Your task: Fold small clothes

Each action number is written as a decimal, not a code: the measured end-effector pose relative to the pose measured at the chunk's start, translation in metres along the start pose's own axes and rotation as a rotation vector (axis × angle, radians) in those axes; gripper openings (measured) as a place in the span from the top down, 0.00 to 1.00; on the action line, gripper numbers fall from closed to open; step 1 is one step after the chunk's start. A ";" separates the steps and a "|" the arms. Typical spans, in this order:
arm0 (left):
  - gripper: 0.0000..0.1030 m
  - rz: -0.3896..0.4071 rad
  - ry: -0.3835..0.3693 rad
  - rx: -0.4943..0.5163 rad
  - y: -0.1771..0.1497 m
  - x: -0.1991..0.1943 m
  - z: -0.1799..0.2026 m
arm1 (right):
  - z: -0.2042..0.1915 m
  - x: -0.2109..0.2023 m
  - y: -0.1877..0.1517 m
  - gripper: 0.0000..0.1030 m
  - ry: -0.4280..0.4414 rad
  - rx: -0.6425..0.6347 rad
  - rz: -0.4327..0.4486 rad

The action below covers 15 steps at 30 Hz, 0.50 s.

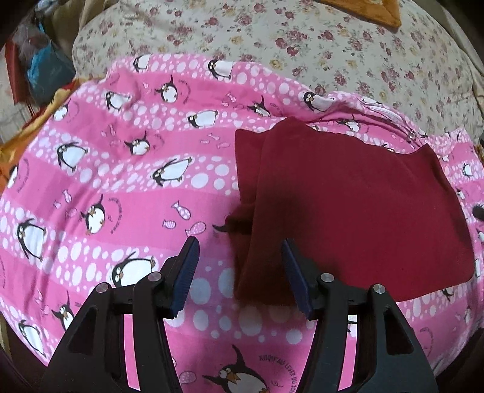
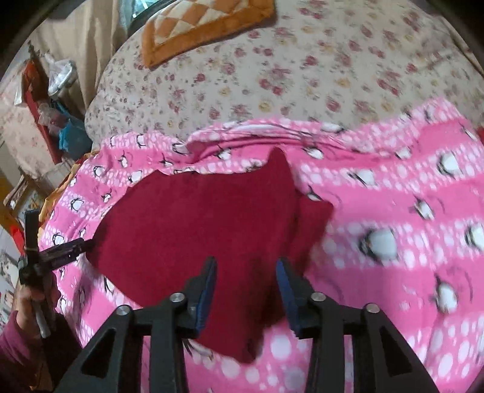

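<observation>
On the bed, over a pink penguin blanket point(image 1: 121, 187), left gripper point(image 1: 239, 251) hovering with jaws spread wide, holding nothing, just beside the near-left edge of the dark red garment point(image 1: 348, 211). Lying flat on the blanket, partly folded with one layer overlapping another. Right gripper point(image 2: 246, 272) above its near edge, jaws likewise wide apart, gripping nothing. Floral bedsheet point(image 2: 302, 75) beyond.

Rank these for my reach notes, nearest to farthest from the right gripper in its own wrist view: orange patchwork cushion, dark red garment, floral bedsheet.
1. Dark red garment, directly beneath the right gripper.
2. Floral bedsheet, beyond the pink blanket.
3. Orange patchwork cushion, upper left, farthest.
</observation>
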<state>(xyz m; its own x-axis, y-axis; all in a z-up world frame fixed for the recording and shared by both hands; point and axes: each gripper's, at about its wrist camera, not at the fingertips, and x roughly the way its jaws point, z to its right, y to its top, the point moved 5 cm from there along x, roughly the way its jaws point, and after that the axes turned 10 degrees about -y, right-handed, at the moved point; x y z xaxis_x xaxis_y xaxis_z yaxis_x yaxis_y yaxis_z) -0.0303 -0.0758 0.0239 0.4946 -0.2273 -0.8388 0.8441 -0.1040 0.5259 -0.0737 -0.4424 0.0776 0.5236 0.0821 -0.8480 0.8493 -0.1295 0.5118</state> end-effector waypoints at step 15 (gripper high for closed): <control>0.45 -0.011 -0.033 -0.045 0.000 0.019 -0.012 | 0.020 0.116 0.053 0.61 -0.162 0.137 -0.129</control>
<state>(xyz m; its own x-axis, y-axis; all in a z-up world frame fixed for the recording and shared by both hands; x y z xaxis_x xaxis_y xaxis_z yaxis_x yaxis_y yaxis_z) -0.0183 -0.0684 0.0066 0.4784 -0.2582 -0.8393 0.8586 -0.0630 0.5088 0.0308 -0.4597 0.0034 0.3846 -0.0520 -0.9216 0.8854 -0.2616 0.3842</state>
